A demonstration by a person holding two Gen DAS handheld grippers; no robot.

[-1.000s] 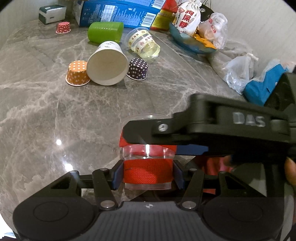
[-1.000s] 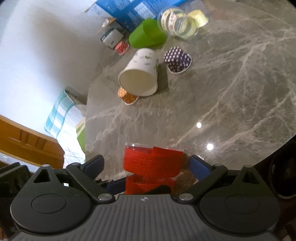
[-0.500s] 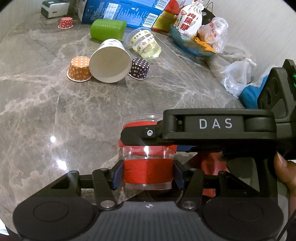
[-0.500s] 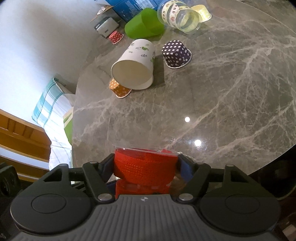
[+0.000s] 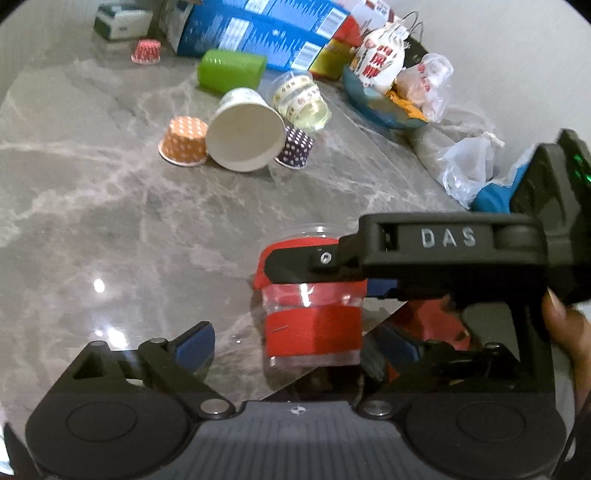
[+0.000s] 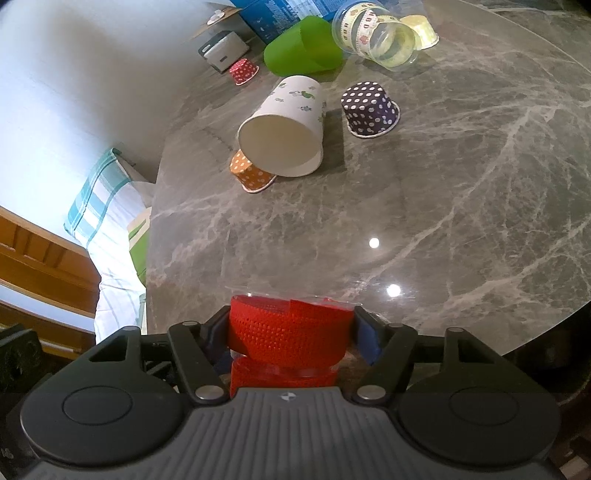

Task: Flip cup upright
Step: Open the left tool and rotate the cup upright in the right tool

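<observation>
**Right gripper pinches the clear cup at the table's near edge; left fingers spread wide**

Nearest in the right wrist view, the right gripper (image 6: pixel 290 332) has its two blue-padded fingers pressed against opposite sides of the clear plastic cup (image 6: pixel 286 334), which is wrapped in red ribbon. In the left wrist view the same cup (image 5: pixel 310 302) stands upright, rim up, close to the near edge of the grey marble table (image 5: pixel 110 236), and the right gripper (image 5: pixel 332 273) reaches in from the right side, clamped across the cup's upper band, with "DAS" lettered on its black body. A hand (image 5: pixel 569 332) shows at the right edge, behind that tool.

The left gripper (image 5: pixel 299 341) has its fingers spread apart, one blue pad well left of the cup and the other partly hidden to its right; neither pad can be seen touching the cup.

Farther across the table, a white paper cup (image 5: pixel 245 134) lies on its side with its mouth toward the cameras. An orange dotted cup (image 5: pixel 183 145) sits upside down just beside it on one side, a purple dotted cup (image 5: pixel 296 145) upside down on the other. Beyond these lie a green cup (image 5: pixel 231 73) on its side and a clear taped cup (image 5: pixel 301 101) on its side. At the far edge are a small red dotted cup (image 5: pixel 146 51), blue boxes (image 5: pixel 266 33) and plastic bags (image 5: pixel 467 166)
</observation>
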